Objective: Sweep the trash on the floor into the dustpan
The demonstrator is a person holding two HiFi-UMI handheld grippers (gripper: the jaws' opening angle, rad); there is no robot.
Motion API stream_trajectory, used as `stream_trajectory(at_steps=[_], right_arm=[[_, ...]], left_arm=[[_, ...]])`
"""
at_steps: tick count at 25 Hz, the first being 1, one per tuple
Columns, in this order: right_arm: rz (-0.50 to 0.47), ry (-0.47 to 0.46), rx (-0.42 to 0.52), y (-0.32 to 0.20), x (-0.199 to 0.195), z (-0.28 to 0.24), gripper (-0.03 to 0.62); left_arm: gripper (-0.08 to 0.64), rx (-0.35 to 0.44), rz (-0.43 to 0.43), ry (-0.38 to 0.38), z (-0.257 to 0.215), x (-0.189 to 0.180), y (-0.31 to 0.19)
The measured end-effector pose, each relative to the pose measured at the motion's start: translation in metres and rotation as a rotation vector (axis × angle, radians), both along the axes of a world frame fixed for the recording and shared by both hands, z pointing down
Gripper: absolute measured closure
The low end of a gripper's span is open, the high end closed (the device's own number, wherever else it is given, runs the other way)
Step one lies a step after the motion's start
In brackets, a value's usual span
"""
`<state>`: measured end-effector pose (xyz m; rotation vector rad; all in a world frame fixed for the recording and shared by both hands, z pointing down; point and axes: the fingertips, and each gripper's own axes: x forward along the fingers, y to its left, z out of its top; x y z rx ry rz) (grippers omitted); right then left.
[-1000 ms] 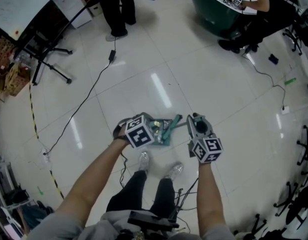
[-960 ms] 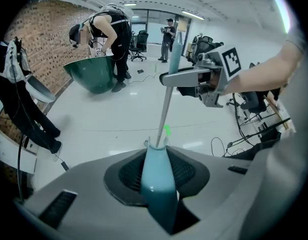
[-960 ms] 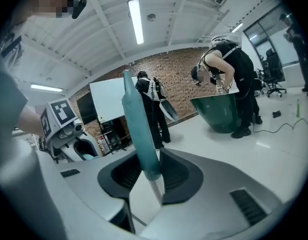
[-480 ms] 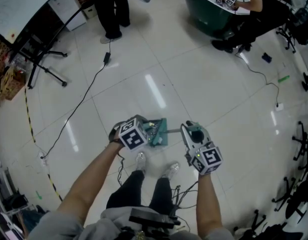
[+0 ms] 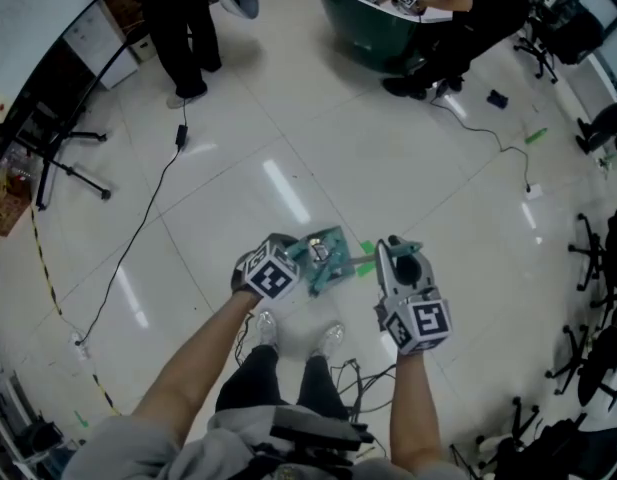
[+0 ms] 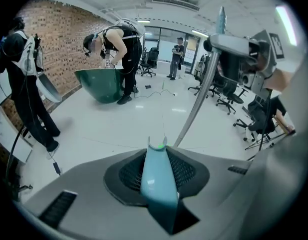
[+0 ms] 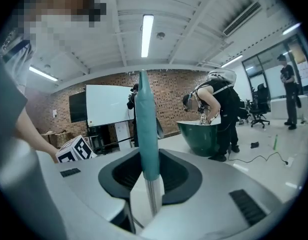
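Note:
A teal dustpan [image 5: 329, 252] with bits of trash in it hangs just above the white floor, in front of my shoes. My left gripper [image 5: 291, 259] is shut on its light teal handle [image 6: 157, 176], which runs straight out between the jaws. My right gripper [image 5: 395, 247] is shut on the broom's handle. In the right gripper view, the teal grip [image 7: 146, 134] and its metal pole stand upright between the jaws. In the left gripper view the broom's pole [image 6: 193, 109] slants up to the right gripper [image 6: 233, 54]. The broom's head is hidden.
Two people bend over a dark green tub [image 5: 373, 23] at the back. Another person [image 5: 178, 28] stands at the back left. A black cable [image 5: 138, 233] crosses the floor on the left, near a tripod stand [image 5: 58, 163]. Office chairs [image 5: 598, 268] line the right side.
My right gripper has risen with the broom handle and looks larger in the head view. The left gripper and dustpan have shifted a little, the pan now tilted. Both grips are unchanged.

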<state>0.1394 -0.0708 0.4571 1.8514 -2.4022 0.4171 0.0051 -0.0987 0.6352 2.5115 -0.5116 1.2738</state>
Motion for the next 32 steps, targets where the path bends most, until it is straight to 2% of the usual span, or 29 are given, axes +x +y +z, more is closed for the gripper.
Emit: stream_trajectory(at_steps=[3,7,14,32], right_arm=[[0.048,0.026,-0.002,0.0,0.017,-0.011,0.499],[0.057,0.051,0.013,0.001,0.039,-0.018,0.499],[0.085,0.062,0.034,0.004,0.066,-0.023,0.499],[0.06,0.024,0.061,-0.009,0.058,-0.027,0.503]], left_arm=[[0.457,0.005,0.0,0.024,0.009,0.027,-0.004],[0.456,-0.029,-0.007,0.018,0.027,0.047,-0.003],[0.454,-0.021,0.012,0.011,0.026,0.075,-0.004],[0.453,-0.028,0.015,0.031,0.025,0.084,-0.005]])
